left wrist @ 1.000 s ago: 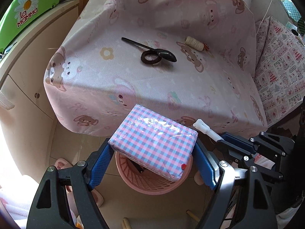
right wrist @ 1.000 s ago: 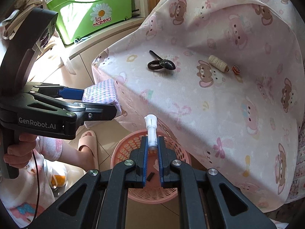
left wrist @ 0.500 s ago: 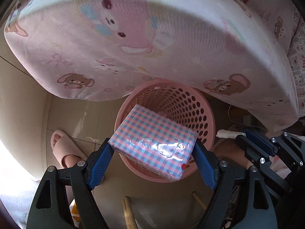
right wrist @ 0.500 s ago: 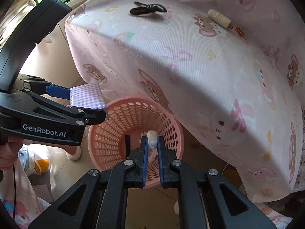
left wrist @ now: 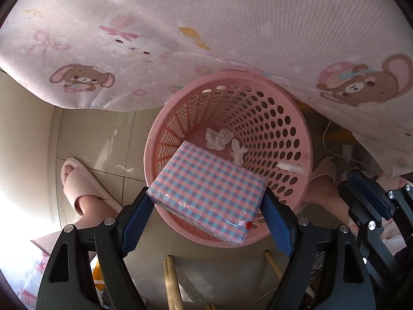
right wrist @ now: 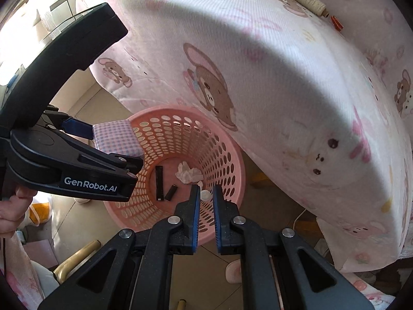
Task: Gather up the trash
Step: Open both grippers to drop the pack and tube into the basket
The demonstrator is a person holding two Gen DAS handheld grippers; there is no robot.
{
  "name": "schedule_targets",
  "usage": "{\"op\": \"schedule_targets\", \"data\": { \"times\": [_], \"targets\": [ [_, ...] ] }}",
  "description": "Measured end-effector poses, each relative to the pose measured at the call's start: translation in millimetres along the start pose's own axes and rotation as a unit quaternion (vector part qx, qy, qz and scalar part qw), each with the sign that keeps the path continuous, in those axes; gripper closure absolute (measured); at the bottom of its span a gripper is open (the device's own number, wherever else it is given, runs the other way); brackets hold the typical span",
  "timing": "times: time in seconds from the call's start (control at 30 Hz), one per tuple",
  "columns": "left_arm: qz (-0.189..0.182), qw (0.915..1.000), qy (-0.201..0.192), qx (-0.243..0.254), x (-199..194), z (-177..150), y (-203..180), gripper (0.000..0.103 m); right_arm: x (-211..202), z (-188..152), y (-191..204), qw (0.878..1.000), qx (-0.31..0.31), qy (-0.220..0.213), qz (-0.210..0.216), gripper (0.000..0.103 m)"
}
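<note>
A pink perforated basket (left wrist: 152,155) stands on the floor under the table's edge. My left gripper (left wrist: 207,196) is shut on a pink-and-blue checked packet (left wrist: 206,188), which hangs over the basket's near rim. In the right wrist view the left gripper (right wrist: 116,146) grips that packet (right wrist: 114,137) at the left rim of the basket (right wrist: 232,152). My right gripper (right wrist: 206,192) is shut on a small white tube (right wrist: 205,195) just inside the basket. Crumpled tissue (right wrist: 188,173) and black strips (right wrist: 160,183) lie on the basket's bottom. The tube's tip (left wrist: 290,167) shows by the basket's right wall.
A table under a pink bear-print cloth (left wrist: 206,25) overhangs the basket. A thread spool (right wrist: 308,1) lies on top of it. A person's foot in a pink slipper (left wrist: 80,180) rests left of the basket, another foot (left wrist: 322,173) on the right. Wooden legs (left wrist: 171,281) stand near the front.
Both grippers have sunk from table height toward the basket and tilted downward. The packet and the white tube came along, and the tube now sits inside the basket's rim.
</note>
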State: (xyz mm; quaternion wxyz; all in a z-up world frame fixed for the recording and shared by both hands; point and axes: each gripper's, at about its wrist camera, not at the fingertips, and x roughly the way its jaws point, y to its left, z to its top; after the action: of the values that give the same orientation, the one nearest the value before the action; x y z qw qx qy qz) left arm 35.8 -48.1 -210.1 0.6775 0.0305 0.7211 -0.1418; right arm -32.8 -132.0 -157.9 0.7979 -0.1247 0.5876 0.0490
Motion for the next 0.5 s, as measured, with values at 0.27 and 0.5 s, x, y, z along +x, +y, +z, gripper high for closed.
{"op": "schedule_targets", "data": {
  "times": [0.27,0.5],
  "targets": [
    [0.008,0.9997,0.022,-0.01,28.6,2.1,8.1,0.022,34.8,-2.5,7.1,0.999,-0.008,0.032,-0.01,0.092],
    [0.006,0.9995,0.026,-0.016,27.0,0.9,9.3,0.018,32.6,-2.2,-5.3,0.999,0.025,0.034,0.003,0.084]
  ]
}}
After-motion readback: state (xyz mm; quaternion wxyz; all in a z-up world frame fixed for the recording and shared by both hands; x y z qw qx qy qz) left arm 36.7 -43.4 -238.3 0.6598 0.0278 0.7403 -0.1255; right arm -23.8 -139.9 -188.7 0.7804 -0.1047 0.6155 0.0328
